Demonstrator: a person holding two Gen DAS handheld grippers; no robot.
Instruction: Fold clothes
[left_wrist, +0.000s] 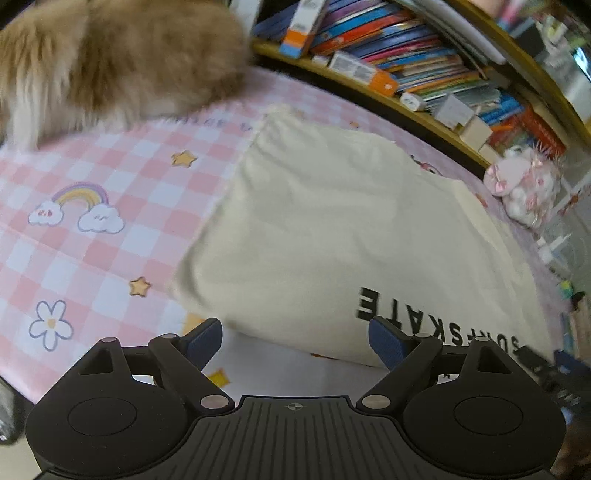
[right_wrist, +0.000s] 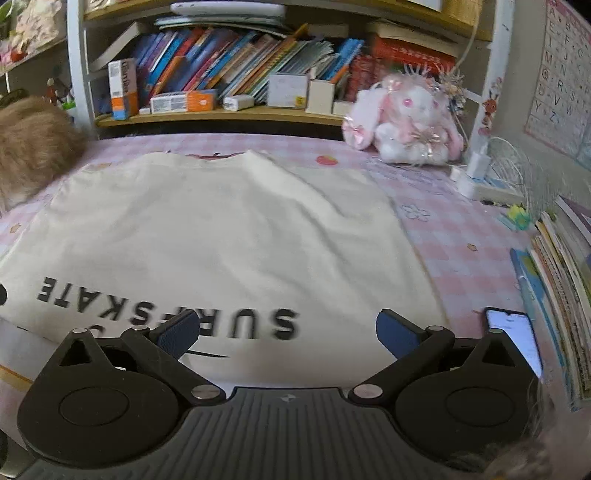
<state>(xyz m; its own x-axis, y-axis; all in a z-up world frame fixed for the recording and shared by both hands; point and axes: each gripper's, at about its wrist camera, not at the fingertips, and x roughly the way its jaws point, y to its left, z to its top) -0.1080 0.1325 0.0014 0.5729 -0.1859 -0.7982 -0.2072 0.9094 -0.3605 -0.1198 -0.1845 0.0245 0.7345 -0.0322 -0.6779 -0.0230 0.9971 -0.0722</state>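
Two grippers are hovering over the near edge of a cream T-shirt (right_wrist: 221, 236), each with its jaws standing wide apart and holding nothing. The left gripper (left_wrist: 295, 341) is hanging just above the shirt's near left corner, its blue-padded fingers (left_wrist: 205, 338) straddling the hem where the cloth is meeting the bench cover. The right gripper (right_wrist: 288, 334) is sitting low over the shirt's near right part, with the black lettering "SURFSKATE" (right_wrist: 170, 308) reading upside down between and just beyond its fingers. The shirt is lying spread flat on a pink checked cloth (left_wrist: 92, 184) printed with rainbows, stars and flowers, which is covering the bench; its neckline is pointing toward the far side and one sleeve is lying folded in along the right edge. A fluffy tan animal (left_wrist: 110, 62) is resting on the cloth at the far left, near the shirt's far corner. A pink and white plush rabbit (right_wrist: 406, 118) is sitting at the far right, well apart from the shirt. A lit phone (right_wrist: 515, 343) is lying just right of the right gripper, beside a stack of books (right_wrist: 565, 280). A shelf of books (right_wrist: 236, 70) is running along behind the bench.
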